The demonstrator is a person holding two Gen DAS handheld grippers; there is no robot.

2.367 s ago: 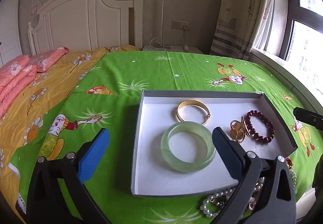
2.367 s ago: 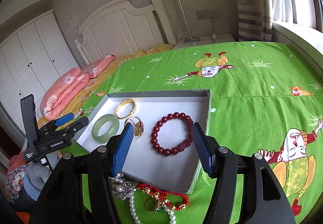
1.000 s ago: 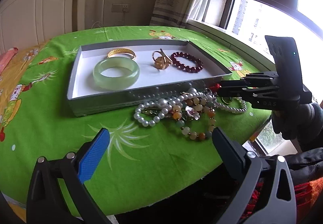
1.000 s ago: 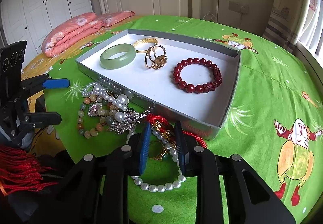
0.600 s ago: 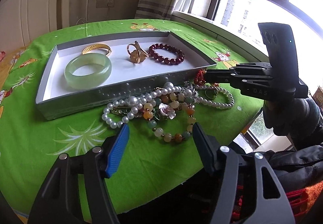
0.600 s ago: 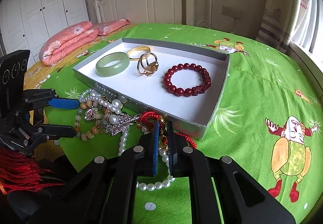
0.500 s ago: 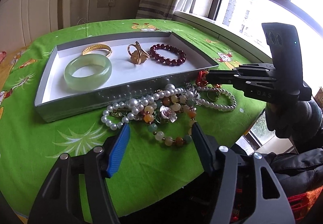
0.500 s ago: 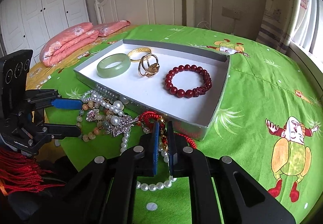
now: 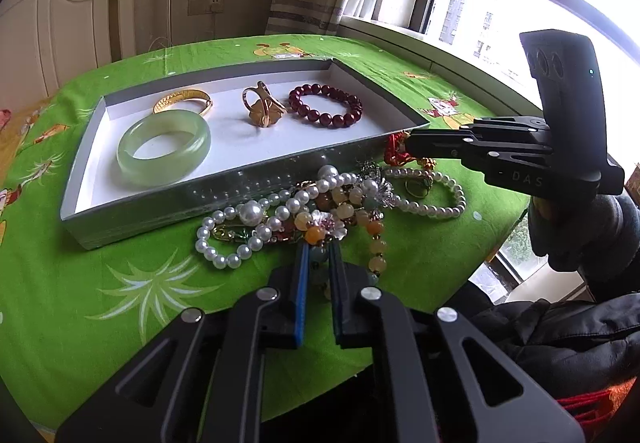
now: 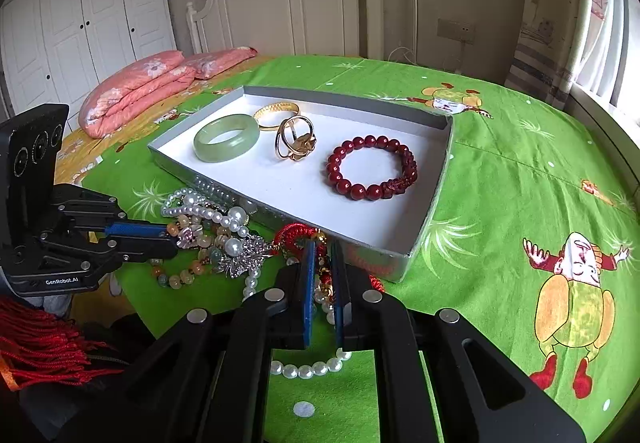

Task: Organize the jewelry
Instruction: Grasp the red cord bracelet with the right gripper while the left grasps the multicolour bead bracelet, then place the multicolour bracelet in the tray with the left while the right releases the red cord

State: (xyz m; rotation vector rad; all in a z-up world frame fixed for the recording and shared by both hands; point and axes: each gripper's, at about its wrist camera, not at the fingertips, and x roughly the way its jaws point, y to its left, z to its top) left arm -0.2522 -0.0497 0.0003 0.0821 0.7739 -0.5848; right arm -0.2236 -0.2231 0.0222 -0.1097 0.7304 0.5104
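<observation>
Left gripper (image 9: 319,255) closed onto beaded bracelet (image 9: 372,227); wardrobe (image 10: 80,23) only rightward.

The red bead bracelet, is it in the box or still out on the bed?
In the box. The red bead bracelet lies flat on the white floor of the box, beside the gold ring.

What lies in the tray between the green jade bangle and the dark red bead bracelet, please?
In the right wrist view, a gold openwork ring stands between the jade bangle and the red bead bracelet; the gold bangle lies further back.
</observation>
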